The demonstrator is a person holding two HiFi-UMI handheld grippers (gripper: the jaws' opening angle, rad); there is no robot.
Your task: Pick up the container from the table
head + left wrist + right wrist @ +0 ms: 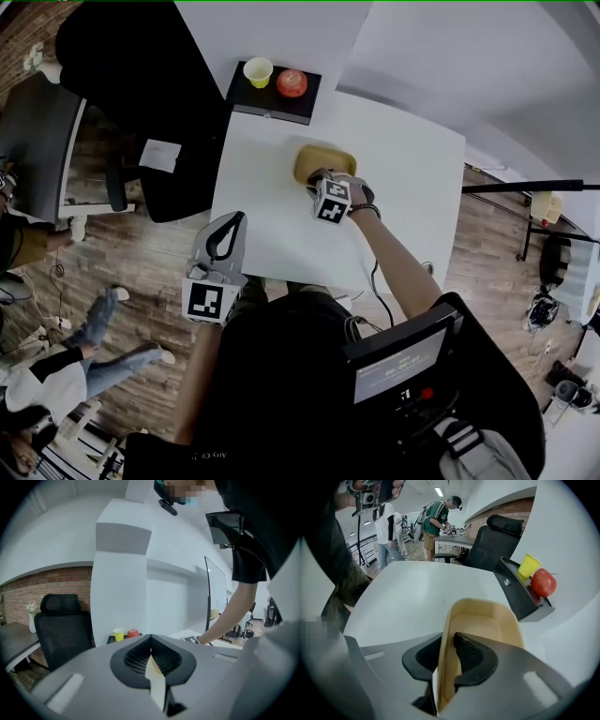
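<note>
A shallow tan container [323,159] sits on the white table [412,178], toward its far side. My right gripper [322,184] points steeply down at the container's near rim. In the right gripper view the container [487,618] has its near wall standing between the jaws of the right gripper [447,638]: one pad is outside the wall, the other inside the bowl, both against it. My left gripper [230,227] hangs off the table's left edge, apart from the container. The left gripper's [150,638] tips meet and hold nothing.
A black tray [274,105] at the table's far edge carries a yellow cup [258,71] and a red apple [292,82], just beyond the container. A black office chair [131,75] stands to the left. People stand on the wooden floor at far left [84,328].
</note>
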